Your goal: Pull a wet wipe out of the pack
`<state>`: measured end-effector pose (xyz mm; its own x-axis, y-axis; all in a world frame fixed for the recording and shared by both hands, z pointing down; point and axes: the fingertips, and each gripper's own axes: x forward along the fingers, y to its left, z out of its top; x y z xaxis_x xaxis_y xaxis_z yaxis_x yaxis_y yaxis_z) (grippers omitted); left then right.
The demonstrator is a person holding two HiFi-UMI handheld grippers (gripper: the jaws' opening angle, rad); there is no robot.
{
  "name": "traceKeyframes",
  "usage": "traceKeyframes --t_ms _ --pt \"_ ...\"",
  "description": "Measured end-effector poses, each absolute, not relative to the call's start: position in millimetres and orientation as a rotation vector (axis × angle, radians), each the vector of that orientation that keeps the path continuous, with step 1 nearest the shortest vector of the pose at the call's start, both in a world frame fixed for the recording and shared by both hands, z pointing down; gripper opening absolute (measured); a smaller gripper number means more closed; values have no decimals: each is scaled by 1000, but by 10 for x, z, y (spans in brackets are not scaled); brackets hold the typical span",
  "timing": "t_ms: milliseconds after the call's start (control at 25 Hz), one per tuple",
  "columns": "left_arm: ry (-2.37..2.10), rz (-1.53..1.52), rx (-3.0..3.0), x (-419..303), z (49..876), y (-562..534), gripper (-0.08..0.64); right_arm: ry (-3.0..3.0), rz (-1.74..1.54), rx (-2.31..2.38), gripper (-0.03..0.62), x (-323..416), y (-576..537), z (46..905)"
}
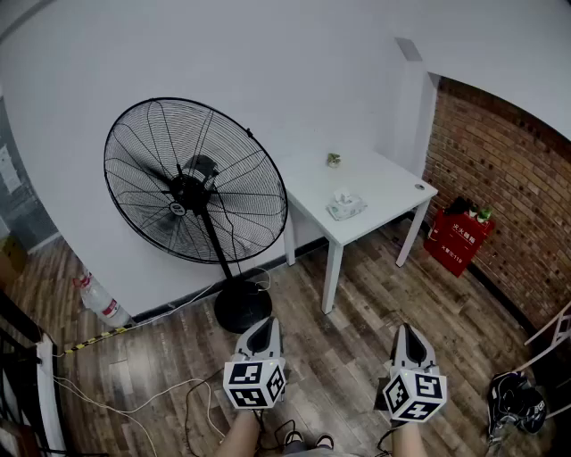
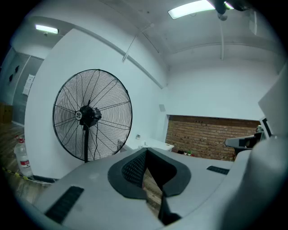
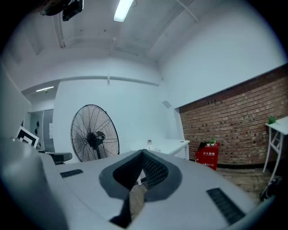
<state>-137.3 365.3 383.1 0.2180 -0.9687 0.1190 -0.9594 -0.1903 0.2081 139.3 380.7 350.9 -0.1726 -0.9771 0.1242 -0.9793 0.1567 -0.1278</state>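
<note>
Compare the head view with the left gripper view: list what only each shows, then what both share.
Only the head view: the person's forearms and the cable on the wooden floor. Only the left gripper view: the ceiling lights. Both: the left claw, shut, the standing fan, the white table and the brick wall.
</note>
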Motion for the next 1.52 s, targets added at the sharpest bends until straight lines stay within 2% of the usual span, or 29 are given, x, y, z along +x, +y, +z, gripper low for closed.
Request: traceKeyframes --t_ms 800,1280,1520 --pt "-1812 -55 2249 -1509 3886 3798 0 -2385 273 2003 3 1260 4035 3516" --pt "-1791 -51 2276 -1522 3869 3789 0 -2366 242 2026 81 1234 4111 3455" --pt "-1778 -42 2305 -1573 3880 3736 0 -2346 239 2067 101 1201 4117 3463"
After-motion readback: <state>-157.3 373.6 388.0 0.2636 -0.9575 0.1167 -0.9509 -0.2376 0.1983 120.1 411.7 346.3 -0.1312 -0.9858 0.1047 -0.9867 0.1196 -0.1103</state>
